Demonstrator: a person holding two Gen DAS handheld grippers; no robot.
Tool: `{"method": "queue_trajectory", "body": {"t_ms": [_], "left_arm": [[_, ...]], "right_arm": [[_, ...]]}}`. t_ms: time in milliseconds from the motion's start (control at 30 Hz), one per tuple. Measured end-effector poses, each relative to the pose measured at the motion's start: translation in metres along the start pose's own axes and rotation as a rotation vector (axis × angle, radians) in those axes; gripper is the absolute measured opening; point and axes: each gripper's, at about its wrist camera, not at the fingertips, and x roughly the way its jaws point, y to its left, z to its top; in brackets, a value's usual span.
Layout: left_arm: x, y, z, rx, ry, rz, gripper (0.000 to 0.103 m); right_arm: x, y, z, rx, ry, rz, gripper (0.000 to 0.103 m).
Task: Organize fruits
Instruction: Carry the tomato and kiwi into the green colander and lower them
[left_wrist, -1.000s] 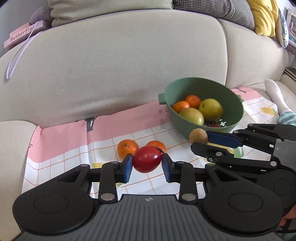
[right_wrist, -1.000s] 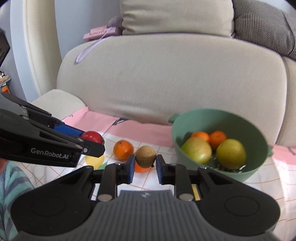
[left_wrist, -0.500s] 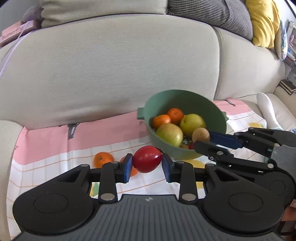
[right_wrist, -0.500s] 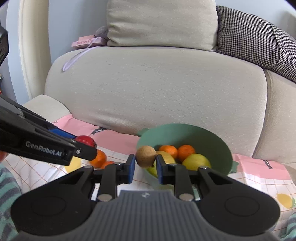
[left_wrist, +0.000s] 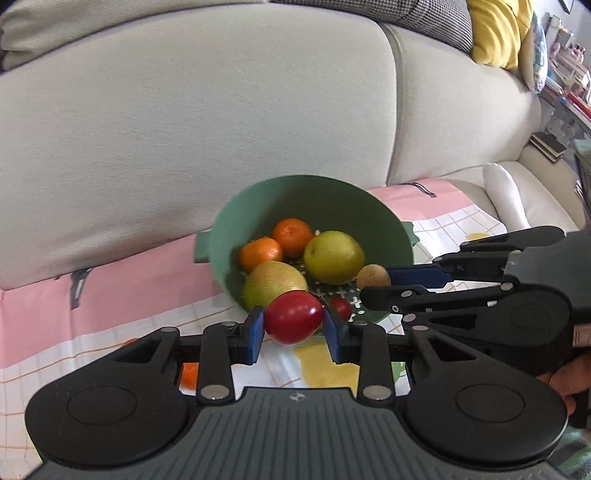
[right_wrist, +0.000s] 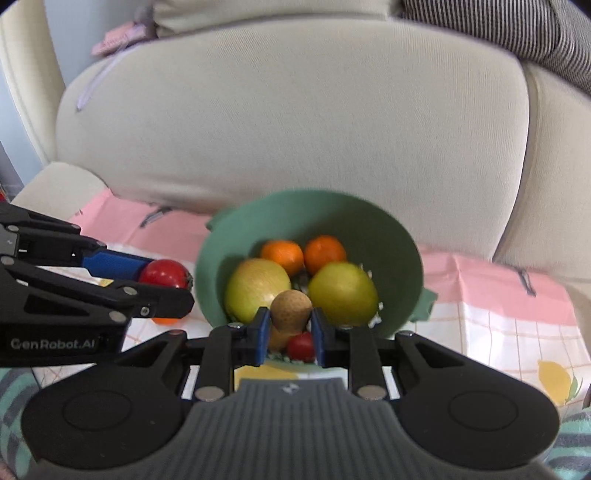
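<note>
Pretty bright daylight in both views, soft shadows, no harsh glare. Right wrist view is smeared with motion blur, worst on the sofa back (right_wrist: 295, 110) around 12 o'clock. Heavy fisheye bending at the edges, dark corners on both

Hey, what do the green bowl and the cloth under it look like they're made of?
Green bowl: looks like matte moulded plastic, going by its even colour, dull sheen and the cross-shaped drain holes in its base; it could be silicone. Cloth: seems a thin printed fabric or coated sheet, pink bordered with a white grid and lemon prints; it lies in soft wrinkles over the seat.
</note>
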Motion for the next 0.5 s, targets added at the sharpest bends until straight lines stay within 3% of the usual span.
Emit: {"method": "queue_trajectory", "body": {"t_ms": [200, 500], "left_arm": [[0.021, 0.0, 0.007, 0.016, 0.049, -0.008, 0.038], [0.036, 0.005, 0.014, 0.032, 0.078, 0.005, 0.038]], "right_arm": [[0.016, -0.016, 0.004, 0.017, 0.113, 0.032, 0.021], [0.036, -0.011, 0.014, -0.042, 0.205, 0.045, 0.021]]}}
